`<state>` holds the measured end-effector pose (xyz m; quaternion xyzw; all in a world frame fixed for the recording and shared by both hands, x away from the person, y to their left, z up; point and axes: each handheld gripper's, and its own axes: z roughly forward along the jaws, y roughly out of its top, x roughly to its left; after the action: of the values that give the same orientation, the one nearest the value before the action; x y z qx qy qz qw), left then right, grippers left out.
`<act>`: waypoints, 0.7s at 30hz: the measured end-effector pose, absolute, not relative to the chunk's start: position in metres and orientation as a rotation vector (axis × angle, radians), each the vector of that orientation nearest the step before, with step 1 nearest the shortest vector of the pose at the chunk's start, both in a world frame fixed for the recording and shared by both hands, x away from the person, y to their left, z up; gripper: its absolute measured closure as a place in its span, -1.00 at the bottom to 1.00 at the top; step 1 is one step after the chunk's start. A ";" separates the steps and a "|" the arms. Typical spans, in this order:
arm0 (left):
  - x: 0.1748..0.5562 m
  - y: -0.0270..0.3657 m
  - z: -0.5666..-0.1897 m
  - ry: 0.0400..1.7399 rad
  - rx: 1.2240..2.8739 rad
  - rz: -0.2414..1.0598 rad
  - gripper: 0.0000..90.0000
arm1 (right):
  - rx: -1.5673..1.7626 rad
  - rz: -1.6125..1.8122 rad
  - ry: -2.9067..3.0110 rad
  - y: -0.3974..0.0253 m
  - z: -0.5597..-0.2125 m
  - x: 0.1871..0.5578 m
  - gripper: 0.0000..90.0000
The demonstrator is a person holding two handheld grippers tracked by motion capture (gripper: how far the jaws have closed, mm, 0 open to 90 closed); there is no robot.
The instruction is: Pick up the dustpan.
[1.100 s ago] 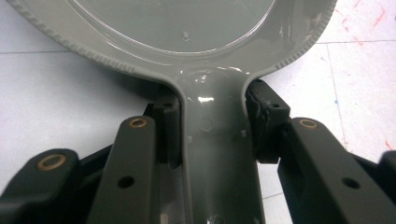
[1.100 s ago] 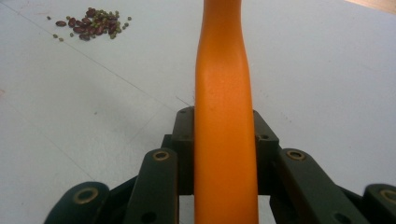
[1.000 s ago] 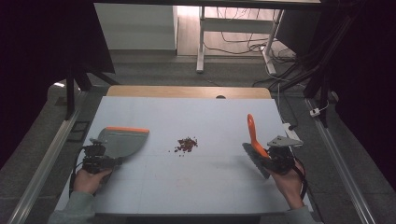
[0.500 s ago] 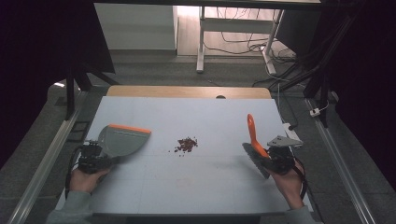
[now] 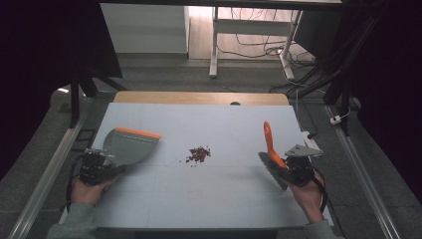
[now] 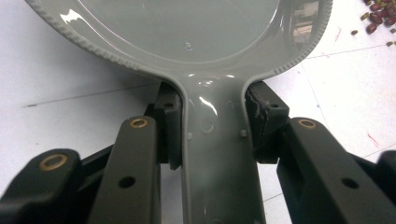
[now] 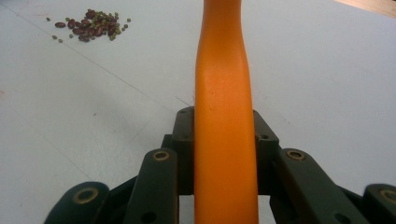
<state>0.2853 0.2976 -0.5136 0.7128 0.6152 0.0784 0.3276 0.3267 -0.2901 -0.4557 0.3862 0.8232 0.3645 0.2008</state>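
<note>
No brand, label or writing can be read on any item. The work surface is a pale blue-white table (image 5: pixel 199 194) ruled with faint grid lines, with a strip of bare wood along its far edge; around it lies dark grey floor, and at 12 o'clock a white desk frame (image 5: pixel 214 45) stands among loose cables.

The dustpan (image 5: pixel 130 145), grey with an orange lip, is the sole container; its bowl holds nothing that can be seen. It lies at 9 o'clock on the table. The left gripper (image 5: pixel 94 168) grasps it: in the left gripper view the two black jaws are clamped on either side of the dustpan's grey handle (image 6: pixel 215 154).

A small heap of beans (image 5: pixel 199 153), dark red mixed with a few green, sits near the table's centre, well apart from both tools, at 3 o'clock from the dustpan.

The brush (image 5: pixel 271 152), with orange handle and dark bristles, stands tilted at 3 o'clock on the table. The right gripper (image 5: pixel 293 172) holds it, jaws pressed against the orange handle (image 7: pixel 224 130) from both sides.
</note>
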 end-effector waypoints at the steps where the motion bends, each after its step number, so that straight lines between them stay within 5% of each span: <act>1: 0.285 0.298 -0.513 1.605 1.865 0.209 0.37 | 1.078 1.018 2.300 -0.290 -0.456 0.327 0.57; 21: 0.282 0.306 -0.507 1.480 1.884 0.261 0.37 | 1.077 1.021 2.291 -0.290 -0.455 0.326 0.57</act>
<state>0.2825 0.3058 -0.5067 0.7301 0.5733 0.1013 0.3577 0.3257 -0.2901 -0.4551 0.3862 0.8216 0.3660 0.2046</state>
